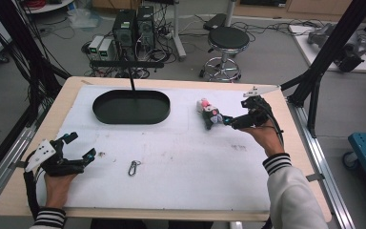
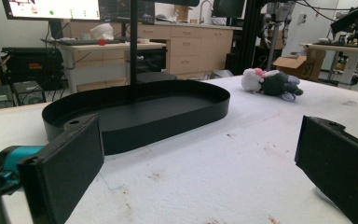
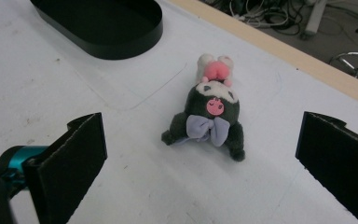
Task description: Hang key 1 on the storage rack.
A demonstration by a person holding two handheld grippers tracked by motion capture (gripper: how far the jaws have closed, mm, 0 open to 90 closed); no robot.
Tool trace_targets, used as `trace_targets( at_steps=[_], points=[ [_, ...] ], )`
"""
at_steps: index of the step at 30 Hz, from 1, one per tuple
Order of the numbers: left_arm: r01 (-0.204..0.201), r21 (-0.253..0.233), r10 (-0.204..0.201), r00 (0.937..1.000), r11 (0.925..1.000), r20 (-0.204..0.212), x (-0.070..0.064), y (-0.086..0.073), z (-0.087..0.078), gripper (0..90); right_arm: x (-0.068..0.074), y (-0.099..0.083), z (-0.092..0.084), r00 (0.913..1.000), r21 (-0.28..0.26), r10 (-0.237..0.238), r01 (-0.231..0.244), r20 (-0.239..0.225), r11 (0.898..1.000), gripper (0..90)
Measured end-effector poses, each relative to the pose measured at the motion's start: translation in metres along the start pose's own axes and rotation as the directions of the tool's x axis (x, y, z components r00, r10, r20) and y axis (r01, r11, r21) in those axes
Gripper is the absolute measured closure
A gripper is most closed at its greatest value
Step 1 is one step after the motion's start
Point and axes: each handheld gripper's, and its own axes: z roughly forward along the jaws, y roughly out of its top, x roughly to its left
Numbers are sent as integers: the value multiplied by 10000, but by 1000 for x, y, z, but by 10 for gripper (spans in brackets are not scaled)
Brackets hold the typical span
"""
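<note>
Here, the right gripper [image 1: 225, 120] hovers with jaws spread wide, the small dark grey plush toy with a lilac bow [image 3: 209, 116] lying on the white table mat [image 1: 186, 162] just ahead, between them, untouched.

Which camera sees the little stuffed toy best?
The right gripper view: the plush toy lies close, its pink face patch and lilac bow clear. The high view shows it small; the left gripper view shows it far off.

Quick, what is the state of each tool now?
Left tool: open, holding nothing.
Right tool: open, empty, near the plush toy.
</note>
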Motion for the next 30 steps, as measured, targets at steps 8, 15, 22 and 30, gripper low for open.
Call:
trace_targets(
  at_steps=[8, 15, 22, 30],
  points=[
    [14, 7, -14, 10000, 10000, 9, 0, 0, 0, 17, -5, 18, 16, 9998, 653, -109, 118, -141, 9978, 10],
    [56, -3, -56, 10000, 10000, 8, 0, 0, 0, 17, -15, 31, 32, 10000, 1178, -49, 56, -58, 9930, 10],
    [36, -6, -36, 10000, 10000, 20, 0, 0, 0, 17, -24, 36, 45, 9999, 1606, 161, -166, 43, 9869, 10],
    [16, 3, -16, 10000, 10000, 17, 0, 0, 0, 17, -33, 43, 59, 9991, 1681, 407, -425, 141, 9849, 10]
  ],
)
